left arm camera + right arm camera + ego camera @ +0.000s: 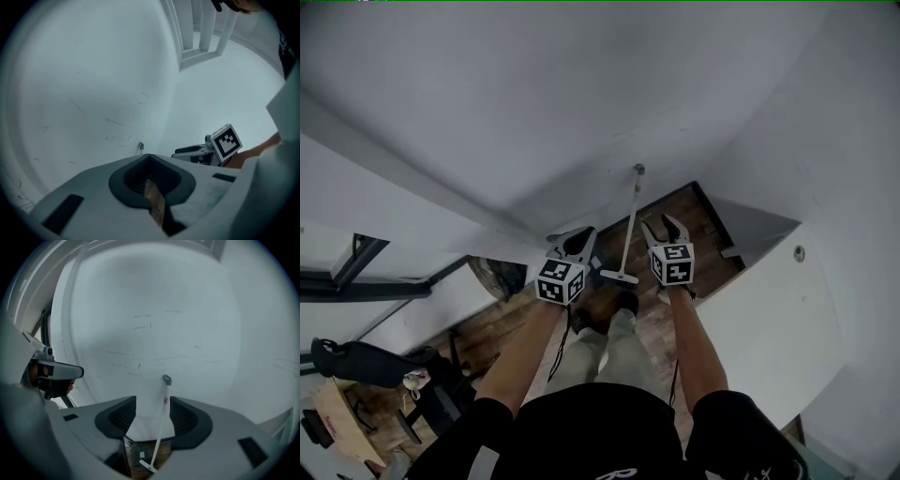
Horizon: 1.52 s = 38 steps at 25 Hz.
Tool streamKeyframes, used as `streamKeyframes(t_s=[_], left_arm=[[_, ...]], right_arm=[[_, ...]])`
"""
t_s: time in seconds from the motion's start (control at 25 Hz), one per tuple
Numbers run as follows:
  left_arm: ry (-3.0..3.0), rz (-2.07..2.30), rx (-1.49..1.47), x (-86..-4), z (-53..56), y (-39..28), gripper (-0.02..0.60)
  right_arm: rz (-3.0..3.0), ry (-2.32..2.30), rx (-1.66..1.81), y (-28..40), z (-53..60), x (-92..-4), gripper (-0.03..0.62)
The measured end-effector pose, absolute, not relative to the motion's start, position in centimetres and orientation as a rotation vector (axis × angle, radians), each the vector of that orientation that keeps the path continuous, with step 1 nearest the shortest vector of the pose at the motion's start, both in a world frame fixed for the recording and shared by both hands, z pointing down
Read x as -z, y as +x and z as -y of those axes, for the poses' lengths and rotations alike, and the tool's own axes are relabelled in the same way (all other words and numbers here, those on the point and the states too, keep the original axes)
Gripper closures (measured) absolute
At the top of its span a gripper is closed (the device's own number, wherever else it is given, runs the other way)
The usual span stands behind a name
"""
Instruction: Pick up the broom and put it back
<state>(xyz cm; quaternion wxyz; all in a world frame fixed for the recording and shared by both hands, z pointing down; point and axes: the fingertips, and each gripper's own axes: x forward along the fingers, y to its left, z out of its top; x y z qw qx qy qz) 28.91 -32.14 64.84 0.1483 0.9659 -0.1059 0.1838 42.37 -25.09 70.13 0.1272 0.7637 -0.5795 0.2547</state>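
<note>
**Broom against the wall, both grippers in front of it**

The broom (629, 225) stands upright with a slight tilt. Its head rests on the wooden floor (698, 234) and the top of its handle leans on the white wall (581, 112).

The right gripper (661, 225) is just to the right of the broom in the head view. In the right gripper view its fingers are spread wide apart. The broom (161, 430) shows in the gap between them but lies beyond them, and neither finger touches it. The gripper (153, 401) points towards the broom and down at the floor beside the broom's head.

The left gripper (581, 236) is just to the left of the broom, about level with the right one. In the left gripper view its fingers are pressed together at the tips with nothing between them (150, 155). The right gripper (201, 152) appears off to its right there.

The person's forearms reach out from the bottom of the head view. The legs (619, 347) stand on the floor just short of the broom's head.
</note>
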Motion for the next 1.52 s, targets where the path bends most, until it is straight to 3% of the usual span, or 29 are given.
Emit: streamKeyframes(t_s=[1.52], left_arm=[[2.73, 0.386, -0.586, -71.8, 34.8, 36.9, 0.565]], right_arm=[[1.721, 2.113, -0.831, 49.6, 34.0, -80.7, 0.365]])
